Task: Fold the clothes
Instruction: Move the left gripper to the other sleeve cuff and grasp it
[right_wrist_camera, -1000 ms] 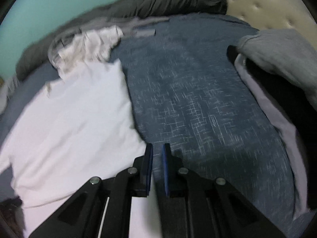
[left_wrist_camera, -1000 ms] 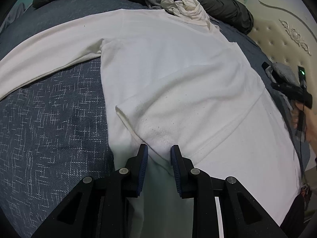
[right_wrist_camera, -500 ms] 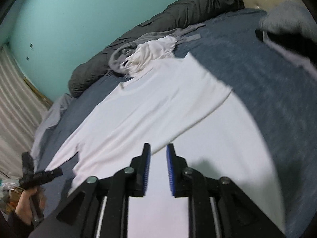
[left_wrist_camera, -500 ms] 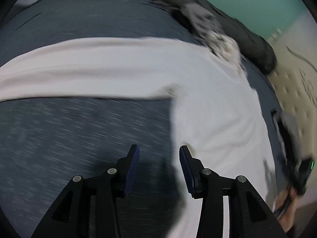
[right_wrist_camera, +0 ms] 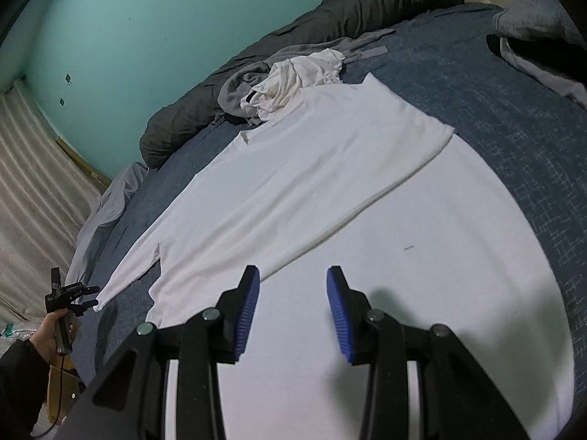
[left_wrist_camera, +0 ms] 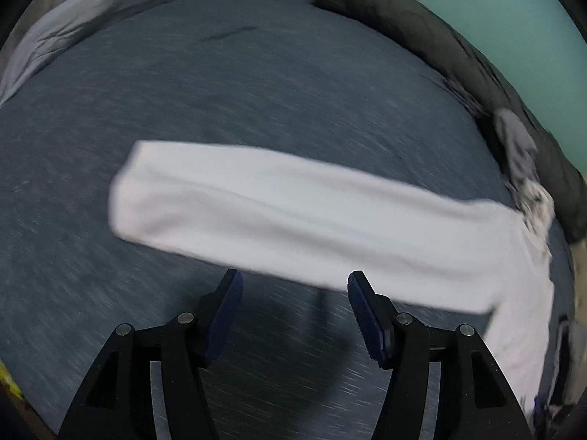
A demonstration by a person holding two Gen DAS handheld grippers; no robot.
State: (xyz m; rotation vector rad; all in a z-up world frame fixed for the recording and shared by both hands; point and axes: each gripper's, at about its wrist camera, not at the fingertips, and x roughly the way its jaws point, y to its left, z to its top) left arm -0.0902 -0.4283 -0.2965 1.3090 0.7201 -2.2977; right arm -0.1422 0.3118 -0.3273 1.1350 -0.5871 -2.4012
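A white long-sleeved shirt (right_wrist_camera: 330,190) lies flat on the blue bed (right_wrist_camera: 513,110), its right sleeve folded across the body. Its left sleeve (left_wrist_camera: 279,216) stretches out over the bedspread (left_wrist_camera: 220,91) in the blurred left wrist view. My left gripper (left_wrist_camera: 293,293) is open and empty just in front of the middle of that sleeve; it also shows far left in the right wrist view (right_wrist_camera: 73,293). My right gripper (right_wrist_camera: 293,286) is open and empty above the shirt's lower body.
A crumpled white garment (right_wrist_camera: 301,73) and grey clothes (right_wrist_camera: 242,84) lie by the shirt's collar. A dark grey duvet roll (right_wrist_camera: 330,18) runs along the teal wall. A grey pile (right_wrist_camera: 532,25) sits at the right by the headboard. A curtain (right_wrist_camera: 29,183) hangs left.
Both grippers have opened wide. The left one has swung left from the shirt's body to the outstretched sleeve. The right one has turned from the bare bedspread to over the shirt's body.
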